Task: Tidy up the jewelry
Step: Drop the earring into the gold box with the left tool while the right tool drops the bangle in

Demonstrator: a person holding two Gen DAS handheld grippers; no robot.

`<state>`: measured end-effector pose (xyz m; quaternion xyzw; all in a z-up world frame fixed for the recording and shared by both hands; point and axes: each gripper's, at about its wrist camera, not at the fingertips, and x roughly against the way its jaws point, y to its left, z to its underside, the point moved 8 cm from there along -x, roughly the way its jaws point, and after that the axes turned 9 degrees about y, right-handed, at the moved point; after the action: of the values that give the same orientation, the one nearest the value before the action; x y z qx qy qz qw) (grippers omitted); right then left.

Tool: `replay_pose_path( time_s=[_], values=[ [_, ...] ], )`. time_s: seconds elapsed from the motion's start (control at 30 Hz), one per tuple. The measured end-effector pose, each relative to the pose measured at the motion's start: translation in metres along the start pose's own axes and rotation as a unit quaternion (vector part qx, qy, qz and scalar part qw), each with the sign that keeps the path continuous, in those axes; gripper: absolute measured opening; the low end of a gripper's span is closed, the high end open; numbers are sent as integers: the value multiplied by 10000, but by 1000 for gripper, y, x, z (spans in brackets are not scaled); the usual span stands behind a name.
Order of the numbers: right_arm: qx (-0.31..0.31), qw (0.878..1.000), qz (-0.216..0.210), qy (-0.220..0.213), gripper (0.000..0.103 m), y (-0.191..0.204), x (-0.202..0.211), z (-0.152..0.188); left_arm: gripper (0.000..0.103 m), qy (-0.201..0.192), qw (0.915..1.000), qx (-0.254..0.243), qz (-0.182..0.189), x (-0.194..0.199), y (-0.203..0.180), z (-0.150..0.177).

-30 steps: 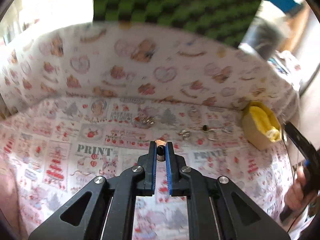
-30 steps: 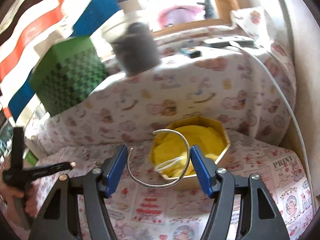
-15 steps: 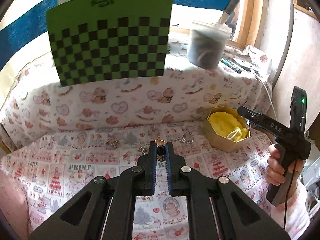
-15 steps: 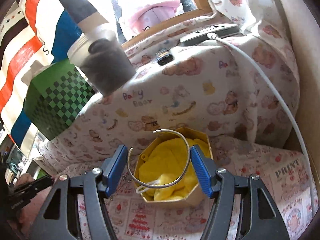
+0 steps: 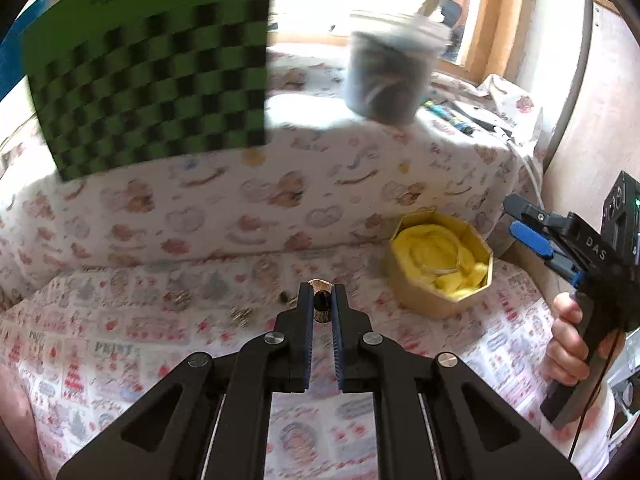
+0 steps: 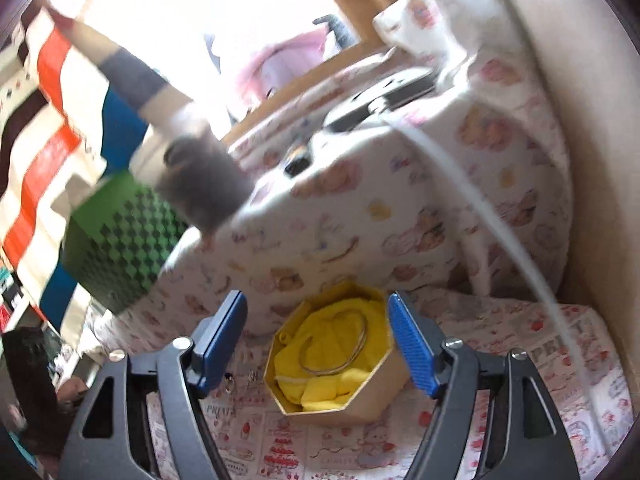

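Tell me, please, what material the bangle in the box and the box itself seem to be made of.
The bangle looks like polished silver-coloured metal: a thin, shiny open hoop with bright glints. The octagonal box looks like matte brown cardboard, with flat folded walls and a yellow rim. Its yellow lining seems to be soft, crumpled cloth or paper; I cannot tell which.

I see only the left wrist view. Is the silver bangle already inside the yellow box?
Observer: Yes. In the right wrist view the bangle lies on the yellow cloth inside the box.
Operator: Does the right gripper hold it?
Observer: No. The right gripper stands wide open, nothing between its blue pads.
Operator: Anything loose near the box?
Observer: Small jewelry pieces lie on the tablecloth left of it.
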<state>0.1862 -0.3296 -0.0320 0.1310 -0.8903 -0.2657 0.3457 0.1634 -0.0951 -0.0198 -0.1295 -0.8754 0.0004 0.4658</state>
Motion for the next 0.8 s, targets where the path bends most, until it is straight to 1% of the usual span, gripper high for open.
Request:
replay_pose_path(
  time_s=[0.1,0.17,0.23,0.37,0.5,0.53,0.57,0.63,0.67,0.73,0.8],
  values=[
    [-287,9991,-305,59,72,-11,2,-1,8,-71,9995,-130,295,-11,-26,-13],
    [-460,9974,-541,121,73,-16,1,-1,8,-23,9984,-161,537,-25,-45,-20],
    [-568,9968,-551,131,73,-21,0,-1,8,54,9976,-133,681,-41,-59,-26],
    [-646,9973,-332,78,74,-35,0,-2,8,204,9959,-110,879,-68,-81,-34],
    [-778,9965,-265,119,74,-44,-3,0,8,188,9952,-195,938,-79,-95,-39],
    [-785,9965,-268,131,74,-44,-4,0,10,146,9954,-173,934,-80,-96,-40],
    [-781,9965,-264,126,74,-44,-3,0,18,141,9953,-133,946,-81,-95,-41],
    [-742,9969,-260,96,74,-42,-2,0,26,127,9943,-8,1060,-80,-92,-41],
    [-715,9970,-267,86,74,-39,-1,-1,27,117,9941,35,1077,-79,-90,-41],
    [-647,9974,-303,66,74,-33,0,-2,27,84,9952,36,977,-74,-80,-38],
    [-561,9979,-317,46,74,-24,0,-2,27,-65,9973,-44,731,-60,-68,-35]
  ],
)
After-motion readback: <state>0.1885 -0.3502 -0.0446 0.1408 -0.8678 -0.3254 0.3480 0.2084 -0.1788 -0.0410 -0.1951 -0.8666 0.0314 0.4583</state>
